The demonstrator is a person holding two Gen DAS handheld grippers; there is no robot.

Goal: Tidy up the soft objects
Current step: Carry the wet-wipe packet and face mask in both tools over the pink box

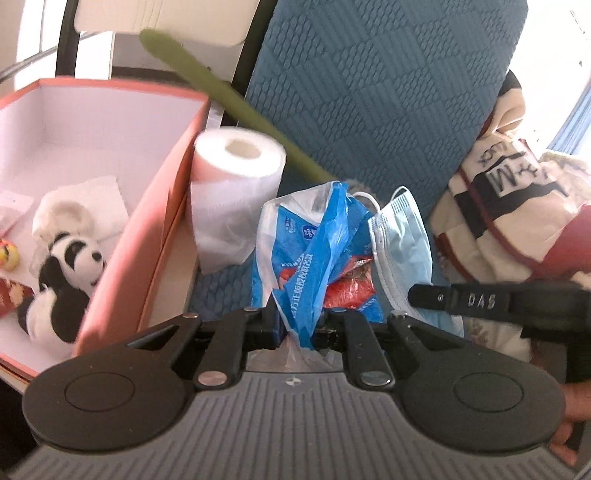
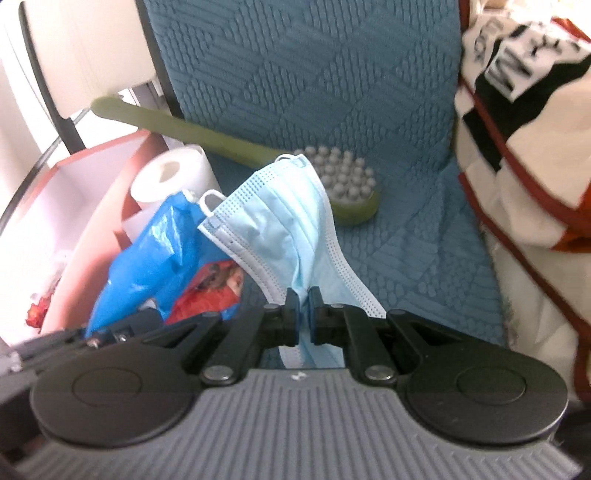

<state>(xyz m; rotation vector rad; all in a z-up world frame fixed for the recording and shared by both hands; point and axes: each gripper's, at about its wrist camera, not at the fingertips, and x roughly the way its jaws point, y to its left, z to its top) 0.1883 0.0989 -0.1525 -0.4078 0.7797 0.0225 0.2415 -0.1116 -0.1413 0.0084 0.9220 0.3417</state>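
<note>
My left gripper (image 1: 300, 334) is shut on a blue and white plastic tissue pack (image 1: 314, 251) and holds it up over the blue seat cushion. The pack also shows at the left in the right wrist view (image 2: 162, 251). My right gripper (image 2: 300, 314) is shut on a light blue face mask (image 2: 273, 225), which hangs just right of the pack (image 1: 400, 254). The right gripper's finger (image 1: 461, 300) reaches in from the right. A pink open box (image 1: 140, 243) at the left holds a panda plush (image 1: 70, 277) and white tissue.
A toilet paper roll (image 1: 236, 177) stands between the box and the pack. A green long-handled massage brush (image 2: 347, 184) leans on the blue quilted seat (image 2: 406, 240). A cream, black and red garment (image 2: 517, 147) lies at the right. A white chair back (image 1: 159, 18) stands behind.
</note>
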